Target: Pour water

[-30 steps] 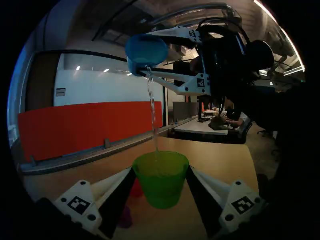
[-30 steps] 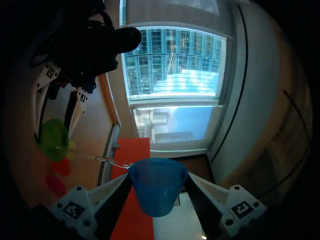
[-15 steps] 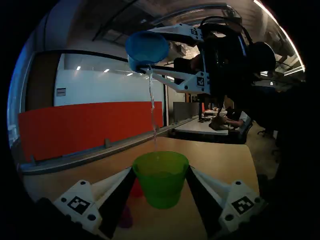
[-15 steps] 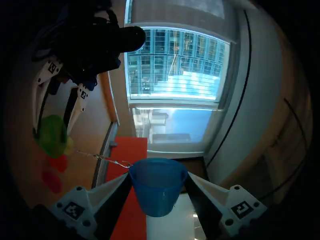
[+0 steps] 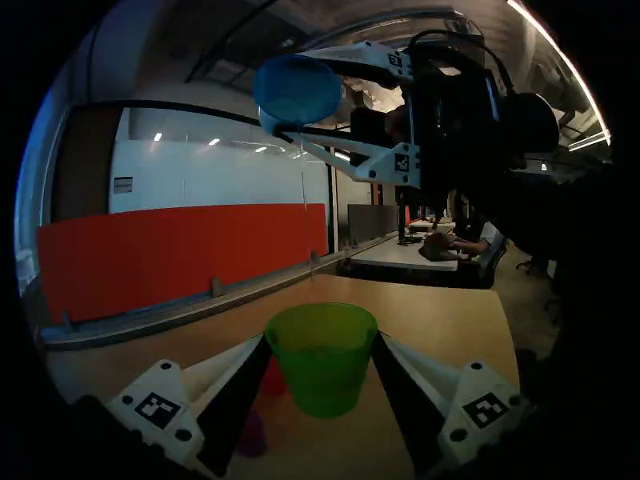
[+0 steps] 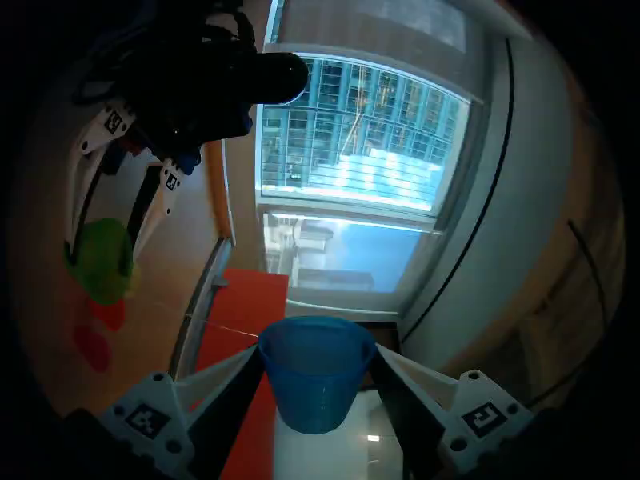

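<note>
Wooden table point(image 5: 448, 312) takes up the lower ground of the left gripper view, backed by an orange wall panel point(image 5: 176, 248).

We find the left gripper point(image 5: 320, 352) closed on a green cup point(image 5: 322, 376). Both fingers press its sides and the cup stands upright between them. Whether its base rests on the table or hangs clear of it, we cannot tell.

High above it the right gripper point(image 6: 317, 360) clamps a blue cup point(image 6: 317, 376), one finger on each side. Seen from the left gripper view, this cup is tipped well over with its mouth turned towards the camera.

A thread of water point(image 5: 304, 200) hangs from its lower lip, very thin, and falls straight down towards the green cup. Its lower end fades against the table edge, so we cannot confirm that it reaches the green rim.

On the table, partly hidden behind one finger of the left gripper, we note a red cup point(image 5: 274, 376) and a purple cup point(image 5: 252, 436) nearer the camera.

The right gripper view looks across the blue cup at a large window point(image 6: 360, 160) with tower blocks beyond. The green cup appears far off at its left edge, held between the other gripper's white fingers.
</note>
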`<move>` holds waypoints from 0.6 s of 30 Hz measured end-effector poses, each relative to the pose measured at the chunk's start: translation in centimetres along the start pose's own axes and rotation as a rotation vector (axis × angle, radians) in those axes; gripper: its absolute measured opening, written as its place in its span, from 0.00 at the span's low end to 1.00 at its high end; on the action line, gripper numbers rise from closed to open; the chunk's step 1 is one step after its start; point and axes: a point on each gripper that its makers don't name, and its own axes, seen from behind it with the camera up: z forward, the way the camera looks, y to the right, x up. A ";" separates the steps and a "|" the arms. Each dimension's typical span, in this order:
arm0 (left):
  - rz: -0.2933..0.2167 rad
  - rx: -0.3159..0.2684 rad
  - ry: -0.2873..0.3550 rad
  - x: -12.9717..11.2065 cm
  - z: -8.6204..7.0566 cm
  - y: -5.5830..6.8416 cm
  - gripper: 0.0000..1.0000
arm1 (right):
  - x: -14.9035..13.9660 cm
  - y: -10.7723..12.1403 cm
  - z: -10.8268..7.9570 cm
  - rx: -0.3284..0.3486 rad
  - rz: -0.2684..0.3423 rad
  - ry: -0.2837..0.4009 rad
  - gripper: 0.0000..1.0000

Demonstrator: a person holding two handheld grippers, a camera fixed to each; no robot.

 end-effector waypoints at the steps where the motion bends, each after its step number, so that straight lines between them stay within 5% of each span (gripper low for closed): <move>1: 0.000 0.000 0.000 0.0 0.0 0.0 0.87 | 0.0 0.0 0.0 0.000 -0.005 0.000 0.91; 18: -0.001 0.003 0.003 0.2 0.0 0.0 0.87 | 0.8 0.1 0.2 -0.006 0.002 0.008 0.91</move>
